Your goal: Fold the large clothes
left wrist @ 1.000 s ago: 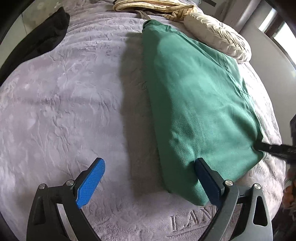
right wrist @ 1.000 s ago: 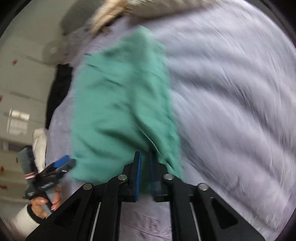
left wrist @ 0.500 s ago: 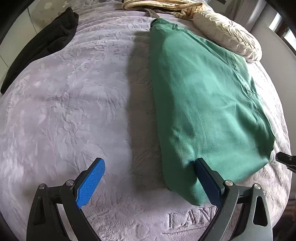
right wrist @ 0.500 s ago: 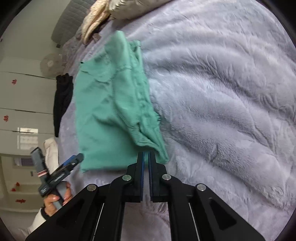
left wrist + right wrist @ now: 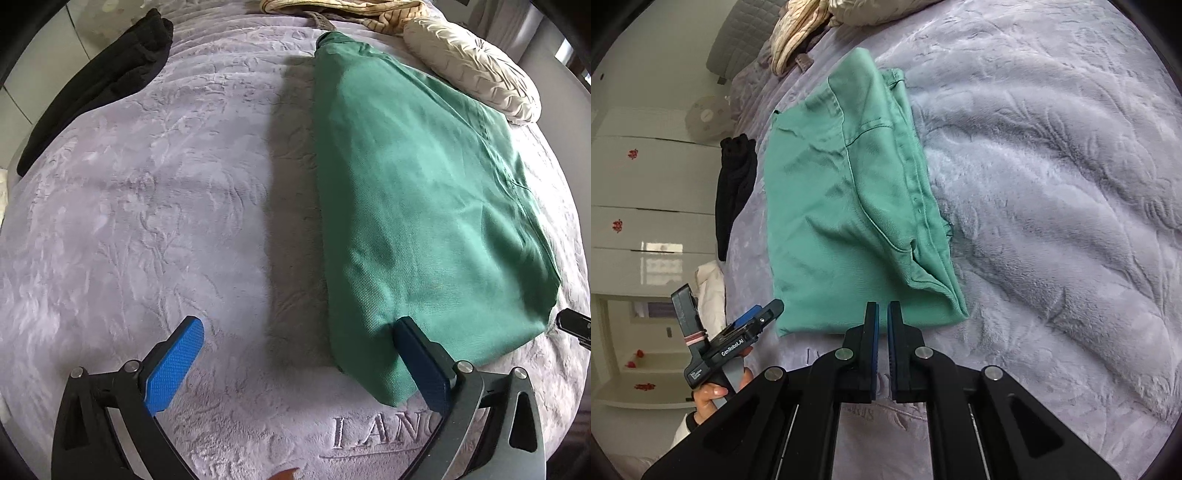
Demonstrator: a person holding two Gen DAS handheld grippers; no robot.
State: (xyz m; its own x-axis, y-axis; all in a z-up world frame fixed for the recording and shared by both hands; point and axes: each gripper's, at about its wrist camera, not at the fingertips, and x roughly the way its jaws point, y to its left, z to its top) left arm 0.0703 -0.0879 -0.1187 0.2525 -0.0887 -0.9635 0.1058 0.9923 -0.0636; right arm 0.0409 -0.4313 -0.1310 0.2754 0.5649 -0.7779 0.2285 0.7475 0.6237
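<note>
The left claw point(image 5: 299, 354) stood wide open over the bed point(image 5: 147, 206), its right finger point(image 5: 421, 358) at the near edge of the folded green garment point(image 5: 424, 206), nothing between the pads. The right claw point(image 5: 882, 321) was closed on nothing, just short of the garment's near hem. The garment lay folded flat on the lilac plush bedspread. Beyond it were a cream pillow point(image 5: 472, 70) and a striped cloth point(image 5: 369, 11); a black garment point(image 5: 99, 85) lay at the bed's edge.
</note>
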